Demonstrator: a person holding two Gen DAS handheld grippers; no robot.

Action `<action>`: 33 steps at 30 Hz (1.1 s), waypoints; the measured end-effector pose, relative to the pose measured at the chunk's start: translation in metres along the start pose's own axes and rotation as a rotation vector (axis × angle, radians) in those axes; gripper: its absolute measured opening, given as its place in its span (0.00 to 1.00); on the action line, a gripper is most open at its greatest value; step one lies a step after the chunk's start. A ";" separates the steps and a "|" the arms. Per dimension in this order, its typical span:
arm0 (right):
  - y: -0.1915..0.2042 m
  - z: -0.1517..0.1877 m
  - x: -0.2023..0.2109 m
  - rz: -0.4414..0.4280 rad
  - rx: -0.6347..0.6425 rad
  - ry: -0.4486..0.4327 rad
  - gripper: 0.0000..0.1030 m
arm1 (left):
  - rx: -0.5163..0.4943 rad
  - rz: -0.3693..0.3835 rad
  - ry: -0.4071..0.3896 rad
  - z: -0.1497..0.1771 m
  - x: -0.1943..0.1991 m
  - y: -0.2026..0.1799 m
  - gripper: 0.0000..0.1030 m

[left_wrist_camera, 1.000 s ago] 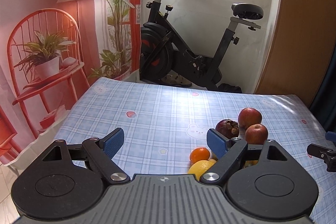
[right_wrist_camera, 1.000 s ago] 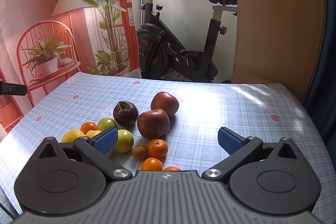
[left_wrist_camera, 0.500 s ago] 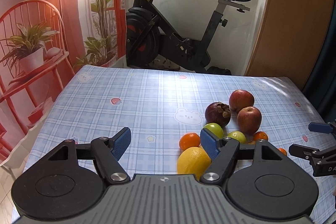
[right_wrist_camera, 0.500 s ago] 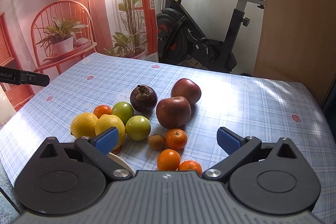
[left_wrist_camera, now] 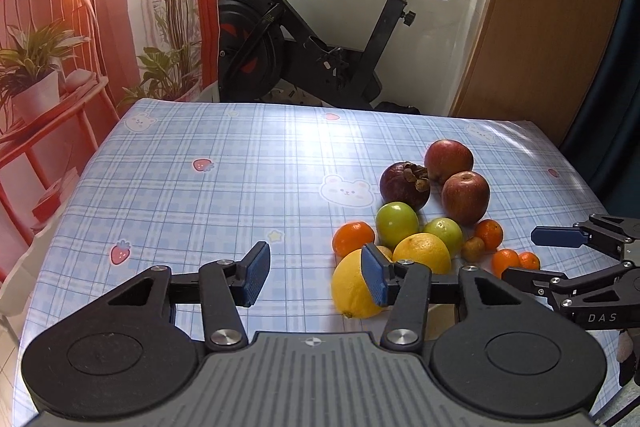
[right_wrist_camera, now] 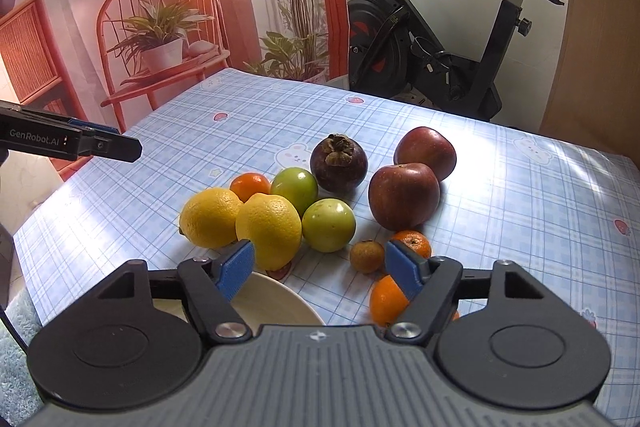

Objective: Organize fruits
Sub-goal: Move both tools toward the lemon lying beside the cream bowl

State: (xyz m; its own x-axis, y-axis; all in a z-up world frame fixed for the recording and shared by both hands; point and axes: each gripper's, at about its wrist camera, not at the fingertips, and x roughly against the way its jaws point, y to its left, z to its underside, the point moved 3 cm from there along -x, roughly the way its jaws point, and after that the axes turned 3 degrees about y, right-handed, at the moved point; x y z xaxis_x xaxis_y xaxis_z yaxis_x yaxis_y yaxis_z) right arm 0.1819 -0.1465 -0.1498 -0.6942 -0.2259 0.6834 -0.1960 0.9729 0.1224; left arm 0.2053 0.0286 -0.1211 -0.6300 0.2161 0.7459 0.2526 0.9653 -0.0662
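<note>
A pile of fruit lies on the blue checked tablecloth (right_wrist_camera: 520, 195): two red apples (right_wrist_camera: 403, 195), a dark mangosteen (right_wrist_camera: 338, 163), two green fruits (right_wrist_camera: 329, 225), two lemons (right_wrist_camera: 269, 225), several small oranges (right_wrist_camera: 250, 186) and a small brown fruit (right_wrist_camera: 367, 256). A white plate (right_wrist_camera: 276, 301) sits at the near edge, partly hidden by my right gripper (right_wrist_camera: 320, 263), which is open and empty just above it. My left gripper (left_wrist_camera: 316, 275) is open and empty, left of the lemons (left_wrist_camera: 354, 287). The right gripper also shows in the left wrist view (left_wrist_camera: 536, 255).
An exercise bike (left_wrist_camera: 320, 27) stands beyond the table's far edge. A wooden panel (left_wrist_camera: 552, 19) is at the far right. A backdrop with a painted red chair and plants (right_wrist_camera: 160, 35) hangs at the left. The left gripper's finger (right_wrist_camera: 80, 143) pokes in from the left.
Both grippers have drawn back and tilted down, so more of the fruit pile and the plate show. The right gripper's fingers have come closer together but remain open.
</note>
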 end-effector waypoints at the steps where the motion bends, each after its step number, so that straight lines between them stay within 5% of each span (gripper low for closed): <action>1: 0.003 -0.001 -0.002 -0.005 0.006 0.003 0.65 | -0.004 0.000 -0.001 -0.001 0.001 0.001 0.52; 11: 0.024 -0.010 -0.028 -0.046 0.035 0.031 0.56 | -0.004 0.002 -0.050 -0.017 0.008 0.022 0.52; 22: 0.046 -0.006 -0.045 -0.053 0.074 0.075 0.53 | -0.003 0.173 0.062 0.007 -0.047 -0.002 0.52; 33: 0.028 -0.001 -0.045 -0.006 0.021 0.093 0.53 | -0.025 0.233 0.113 0.009 -0.089 -0.023 0.54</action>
State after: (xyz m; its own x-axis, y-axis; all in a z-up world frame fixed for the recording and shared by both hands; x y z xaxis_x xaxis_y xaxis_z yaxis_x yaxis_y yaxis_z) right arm 0.2086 -0.1090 -0.1769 -0.6261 -0.2249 0.7466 -0.2150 0.9702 0.1120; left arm 0.2492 -0.0112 -0.1921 -0.4666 0.4132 0.7821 0.4003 0.8871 -0.2298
